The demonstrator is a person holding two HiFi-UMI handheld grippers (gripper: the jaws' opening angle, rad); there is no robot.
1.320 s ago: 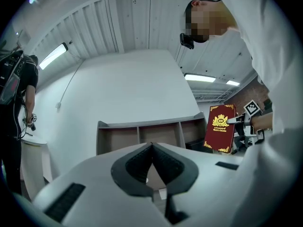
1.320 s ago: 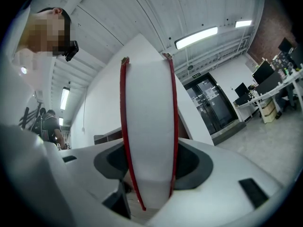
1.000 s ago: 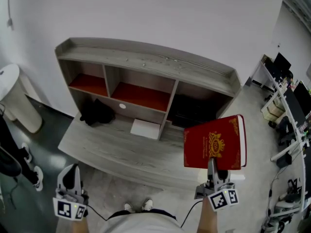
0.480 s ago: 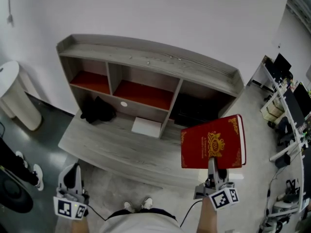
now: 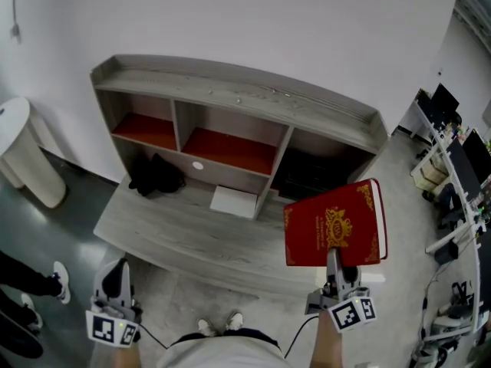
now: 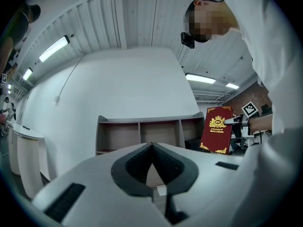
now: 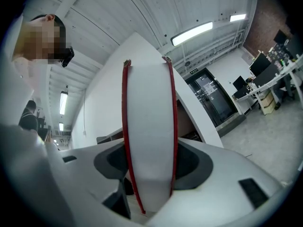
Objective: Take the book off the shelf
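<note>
The right gripper [image 5: 335,263] grasps the red book [image 5: 332,222] upright, clear of the shelf [image 5: 230,96]; the left gripper [image 5: 113,276] is clenched, empty.

The left gripper [image 5: 114,273] hangs low before the front left corner of the desk [image 5: 176,232], pointing roughly level, its jaws closed together with nothing between them. The right gripper [image 5: 335,265], off the front right corner, points the same way, jaws clamped on the lower edge of an upright red book [image 5: 334,225].
</note>
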